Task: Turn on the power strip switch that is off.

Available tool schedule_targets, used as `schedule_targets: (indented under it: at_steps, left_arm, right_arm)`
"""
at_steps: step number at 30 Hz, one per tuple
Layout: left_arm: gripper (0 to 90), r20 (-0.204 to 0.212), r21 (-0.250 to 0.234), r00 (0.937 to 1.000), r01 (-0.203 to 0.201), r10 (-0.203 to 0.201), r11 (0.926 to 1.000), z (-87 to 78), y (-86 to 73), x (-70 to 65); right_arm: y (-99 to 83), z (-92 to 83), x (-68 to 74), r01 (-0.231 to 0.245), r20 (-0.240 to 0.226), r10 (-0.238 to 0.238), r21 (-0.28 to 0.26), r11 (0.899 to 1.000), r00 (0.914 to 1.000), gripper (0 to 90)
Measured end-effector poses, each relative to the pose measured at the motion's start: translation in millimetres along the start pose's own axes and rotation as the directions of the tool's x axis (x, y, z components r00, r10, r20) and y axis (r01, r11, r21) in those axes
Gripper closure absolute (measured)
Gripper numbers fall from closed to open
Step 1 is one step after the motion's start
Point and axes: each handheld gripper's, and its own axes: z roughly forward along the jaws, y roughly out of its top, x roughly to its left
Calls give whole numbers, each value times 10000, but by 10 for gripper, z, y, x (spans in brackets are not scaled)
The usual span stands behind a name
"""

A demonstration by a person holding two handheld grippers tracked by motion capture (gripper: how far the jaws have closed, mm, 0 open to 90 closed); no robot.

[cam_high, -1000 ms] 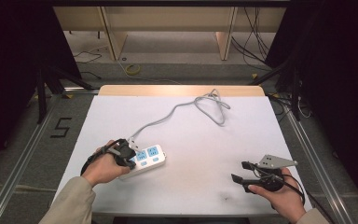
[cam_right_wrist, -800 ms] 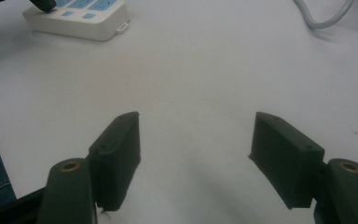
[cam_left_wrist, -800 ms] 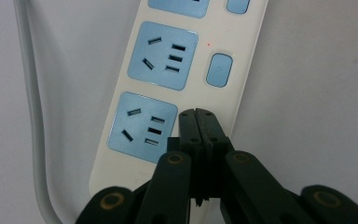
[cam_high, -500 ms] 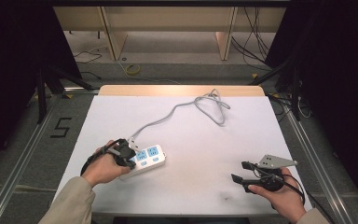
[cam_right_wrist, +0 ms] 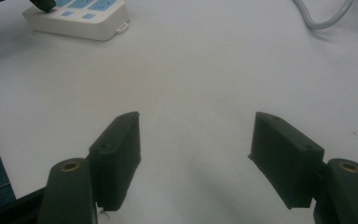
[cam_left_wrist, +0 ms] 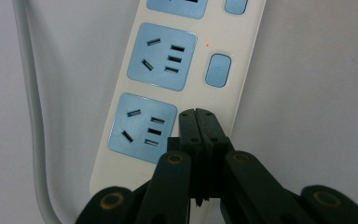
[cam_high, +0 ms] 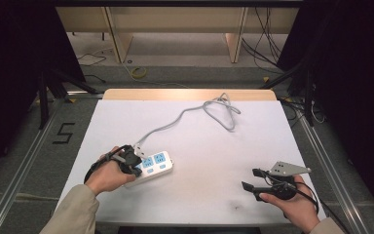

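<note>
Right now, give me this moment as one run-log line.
left gripper: shut, tips over power strip switch side | right gripper: open, empty, over table | cord: loose

Light fell from overhead onto the white surface (cam_high: 199, 195), which read bright and even in the high view, while the floor and the room toward nine and three o'clock sank into near-black. The picture there was soft and slightly grainy. Short, faint shadows lay under the cable (cam_high: 175, 122) and beside the power strip (cam_high: 153, 163). In the left gripper view the power strip (cam_left_wrist: 177, 70) was fairly sharp, with a mild sheen on its blue faces; the left tool (cam_left_wrist: 198, 126) at six o'clock was dark and a little blurred. In the right gripper view the right tool (cam_right_wrist: 193, 144) looked out of focus, perhaps from closeness, with a diffuse shadow between its halves.
</note>
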Motion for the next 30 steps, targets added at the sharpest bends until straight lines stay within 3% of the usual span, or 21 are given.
schedule_targets:
  at_steps: [30]
  left_arm:
    - [896, 217, -239, 9998, -34, 39, 9997, -19, 12, 1]
  right_arm:
    - [1, -11, 0, -24, 11, 24, -31, 10000, 10000, 334]
